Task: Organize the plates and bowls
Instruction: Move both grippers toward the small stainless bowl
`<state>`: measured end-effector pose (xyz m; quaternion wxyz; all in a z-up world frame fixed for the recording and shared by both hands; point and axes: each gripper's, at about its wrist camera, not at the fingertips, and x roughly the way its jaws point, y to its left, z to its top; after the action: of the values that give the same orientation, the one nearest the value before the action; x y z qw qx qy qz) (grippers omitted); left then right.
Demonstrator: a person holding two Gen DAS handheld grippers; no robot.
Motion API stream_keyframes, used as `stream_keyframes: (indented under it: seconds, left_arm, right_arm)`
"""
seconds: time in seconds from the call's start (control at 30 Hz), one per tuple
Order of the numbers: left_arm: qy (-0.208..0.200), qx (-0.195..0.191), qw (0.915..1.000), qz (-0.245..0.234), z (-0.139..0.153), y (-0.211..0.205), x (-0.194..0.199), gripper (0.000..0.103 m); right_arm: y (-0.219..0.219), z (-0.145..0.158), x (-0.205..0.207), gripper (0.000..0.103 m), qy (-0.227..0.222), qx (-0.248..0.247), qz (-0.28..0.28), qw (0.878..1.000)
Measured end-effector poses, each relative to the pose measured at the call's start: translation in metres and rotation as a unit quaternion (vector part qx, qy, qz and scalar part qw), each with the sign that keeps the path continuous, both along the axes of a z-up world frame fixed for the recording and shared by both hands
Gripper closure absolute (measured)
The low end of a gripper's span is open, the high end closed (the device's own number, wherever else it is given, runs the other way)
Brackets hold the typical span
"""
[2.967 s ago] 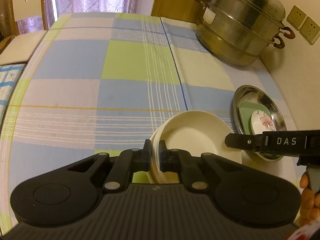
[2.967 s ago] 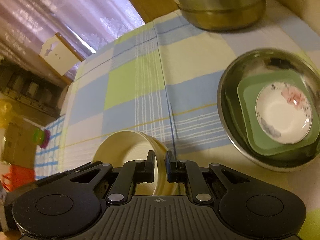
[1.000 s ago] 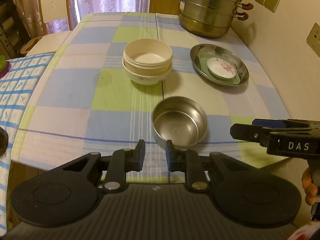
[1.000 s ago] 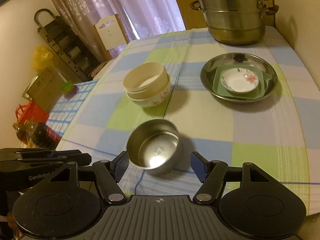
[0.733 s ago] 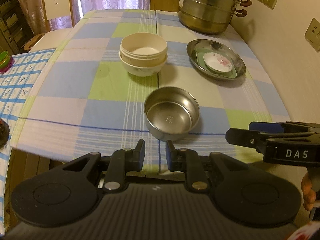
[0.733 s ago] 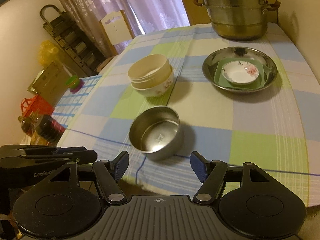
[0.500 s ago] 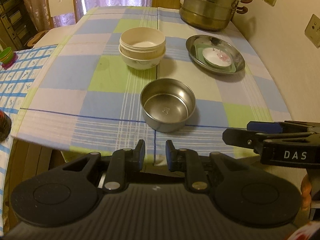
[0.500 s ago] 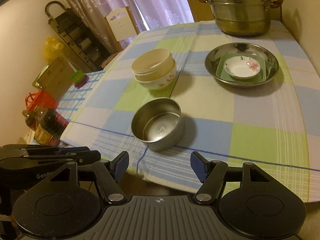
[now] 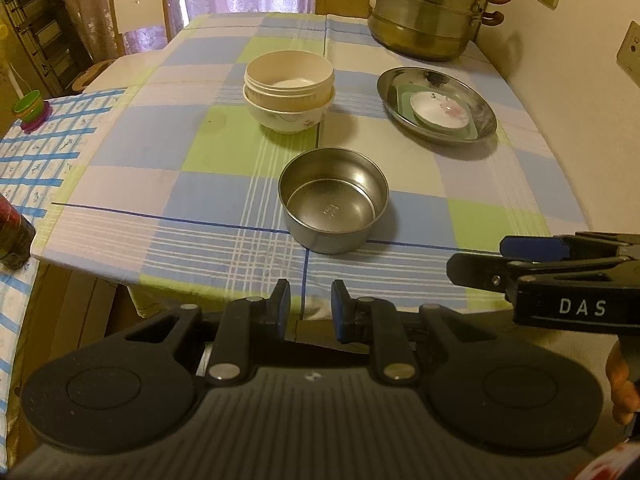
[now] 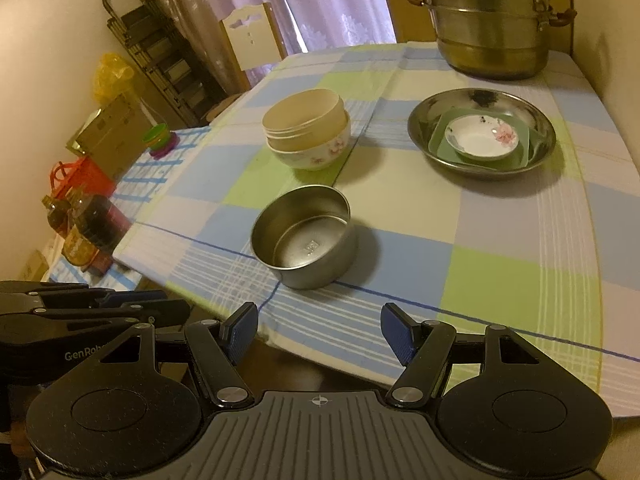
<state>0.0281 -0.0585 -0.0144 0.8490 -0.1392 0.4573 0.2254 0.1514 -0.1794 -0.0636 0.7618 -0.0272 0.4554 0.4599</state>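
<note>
- My left gripper (image 9: 306,306) sits at the bottom centre of its own view, held off the near edge of the table (image 9: 120,184); its jaws stand a narrow gap apart with nothing between them.
- My right gripper (image 10: 320,332) is low centre in its view, jaws spread wide and empty.
- The steel bowl (image 9: 333,204) stands upright in mid-frame, near the table's front edge, on the checked cloth.
- Above it in the frame, a cream bowl (image 9: 289,76) is nested in a white floral bowl (image 9: 288,118).
- To the upper right, a steel plate (image 9: 436,106) carries a green square dish (image 10: 444,144), with a small white floral saucer (image 9: 439,110) on that.
- A steel steamer pot (image 9: 426,12) stands at the top right, by the wall.
</note>
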Motion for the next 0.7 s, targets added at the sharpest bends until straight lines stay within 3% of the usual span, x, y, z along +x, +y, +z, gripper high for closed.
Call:
stream_keyframes:
  seconds: [0.4,0.7]
  left_arm:
    - [0.006,0.015,0.9998,0.008,-0.002,-0.010,0.003,0.084]
    - [0.008,0.016,0.9998,0.000,-0.009,0.005,0.017,0.084]
  right_arm:
    - [-0.008,-0.003,0.007,0.035,0.010,0.008,-0.003,1.000]
    - [0.001,-0.010,0.019,0.035,-0.002,-0.003,-0.023,1.000]
